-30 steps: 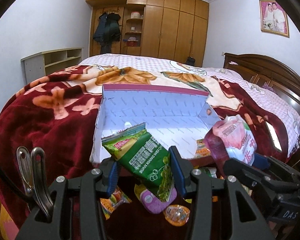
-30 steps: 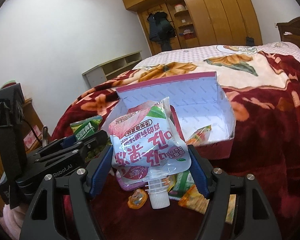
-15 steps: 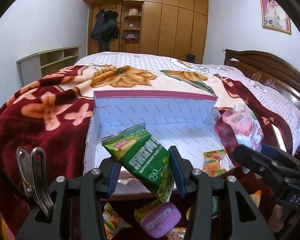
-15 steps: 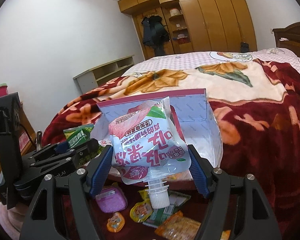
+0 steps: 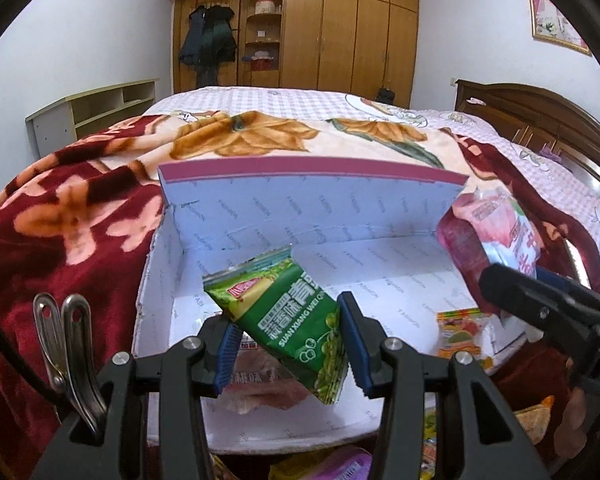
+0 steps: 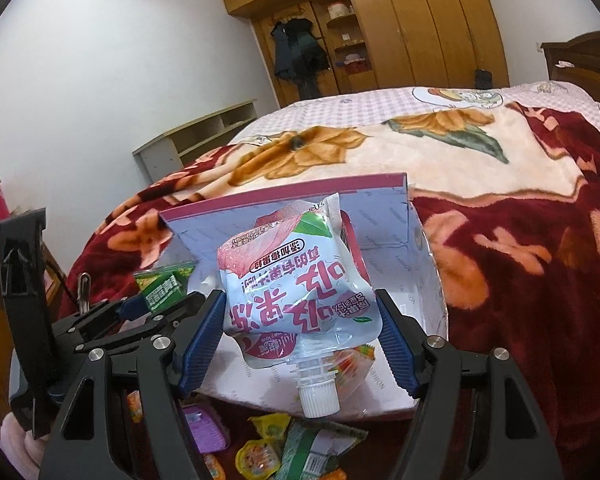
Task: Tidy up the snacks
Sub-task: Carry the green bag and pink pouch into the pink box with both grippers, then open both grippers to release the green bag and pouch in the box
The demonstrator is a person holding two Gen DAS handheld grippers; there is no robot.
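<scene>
Over box (image 5: 340, 248): left tool (image 5: 290, 338) pinching green packet (image 5: 288, 316).

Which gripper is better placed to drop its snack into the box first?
Left. The left gripper holds its green packet over the box floor; the right gripper's pouch hangs nearer the rim.

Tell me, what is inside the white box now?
Inside the white box lie a small colorful packet near its right side and a pinkish packet near the front. The green packet in the left gripper covers part of the floor there.
</scene>
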